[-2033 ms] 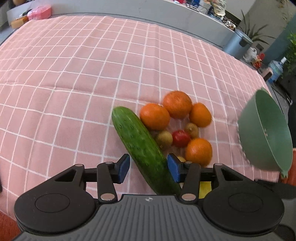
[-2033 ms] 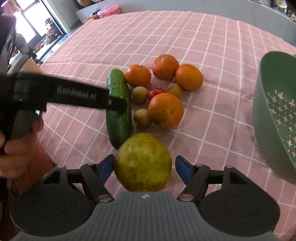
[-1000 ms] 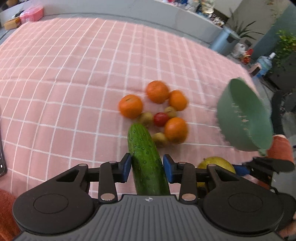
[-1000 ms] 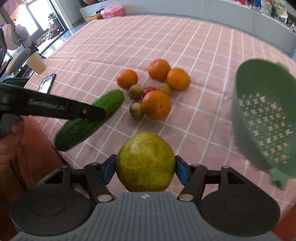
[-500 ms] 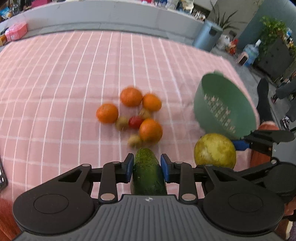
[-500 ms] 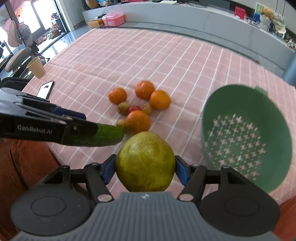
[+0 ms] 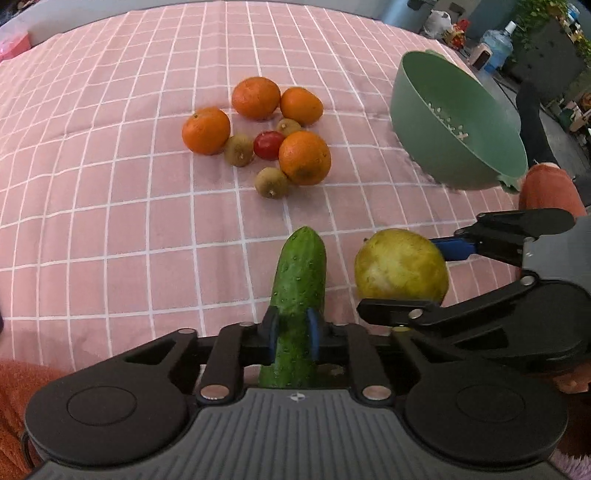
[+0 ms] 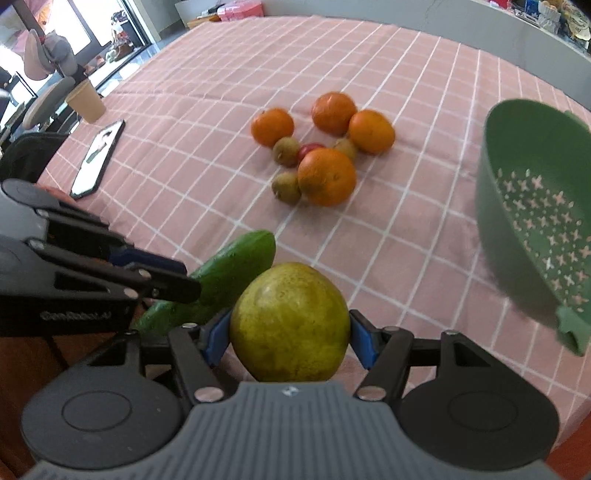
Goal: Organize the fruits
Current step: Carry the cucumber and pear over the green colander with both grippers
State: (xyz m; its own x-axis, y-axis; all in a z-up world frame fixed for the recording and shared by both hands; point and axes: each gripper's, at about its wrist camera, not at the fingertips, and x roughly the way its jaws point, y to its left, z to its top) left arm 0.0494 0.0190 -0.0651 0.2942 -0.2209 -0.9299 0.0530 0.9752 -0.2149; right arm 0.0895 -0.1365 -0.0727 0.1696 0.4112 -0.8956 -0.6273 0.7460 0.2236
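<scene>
My left gripper (image 7: pixel 291 336) is shut on a green cucumber (image 7: pixel 301 288), held above the pink checked tablecloth (image 7: pixel 110 184). My right gripper (image 8: pixel 290 336) is shut on a yellow-green pear (image 8: pixel 290 321), held beside the cucumber (image 8: pixel 229 273); the pear also shows in the left wrist view (image 7: pixel 400 266). A cluster of several oranges (image 7: pixel 304 157), kiwis (image 7: pixel 271 182) and a red tomato (image 7: pixel 267 144) lies on the cloth ahead. A green colander (image 7: pixel 454 122) sits tilted to the right of the cluster (image 8: pixel 535 229).
A phone (image 8: pixel 98 158) and a paper cup (image 8: pixel 86 99) lie at the table's left side. A grey ledge (image 8: pixel 480 29) runs behind the table. Orange-clad knees (image 7: pixel 546 188) show at the near edge.
Both grippers have moved closer to the fruit cluster and lower, still holding the cucumber and pear. The left wrist view has turned, so the colander sits farther right.
</scene>
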